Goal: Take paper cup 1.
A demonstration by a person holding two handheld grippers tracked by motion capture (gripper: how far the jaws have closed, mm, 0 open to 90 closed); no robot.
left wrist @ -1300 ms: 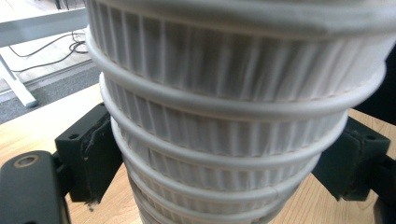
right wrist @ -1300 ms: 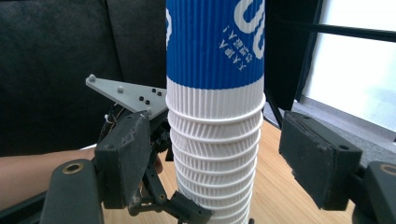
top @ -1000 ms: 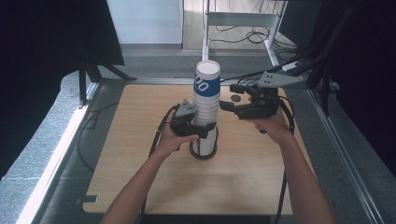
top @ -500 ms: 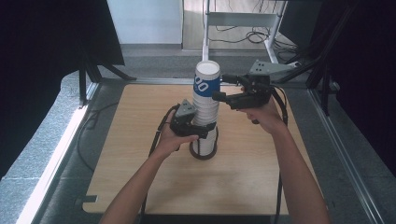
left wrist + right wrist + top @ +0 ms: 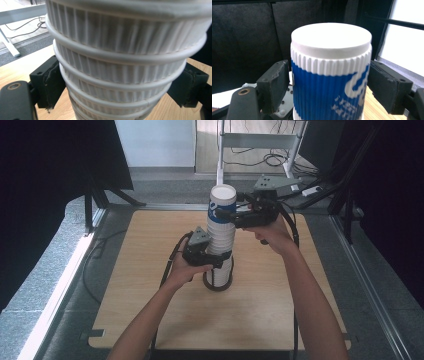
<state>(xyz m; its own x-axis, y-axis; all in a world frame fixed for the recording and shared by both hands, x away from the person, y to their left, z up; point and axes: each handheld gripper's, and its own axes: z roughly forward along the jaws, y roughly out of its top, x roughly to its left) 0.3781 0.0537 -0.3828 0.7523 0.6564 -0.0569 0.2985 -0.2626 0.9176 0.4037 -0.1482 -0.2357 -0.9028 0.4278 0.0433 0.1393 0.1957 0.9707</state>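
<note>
The left hand-held gripper (image 5: 120, 85) pinches the ribbed white paper cup stack (image 5: 120, 75). The right hand-held gripper (image 5: 329, 87) has just been opening and stands spread around the blue-and-white top cup (image 5: 329, 87), whose white lettering is unreadable.

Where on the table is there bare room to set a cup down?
The wooden table lies bare along its left side and its near edge between the forearms. It is crowded mid-table, where the left gripper and right gripper flank the cup stack.

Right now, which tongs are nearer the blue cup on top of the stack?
Right. The right tongs straddle the blue cup with a gap at each pad. The left tongs clamp the white cups low in the stack.
</note>
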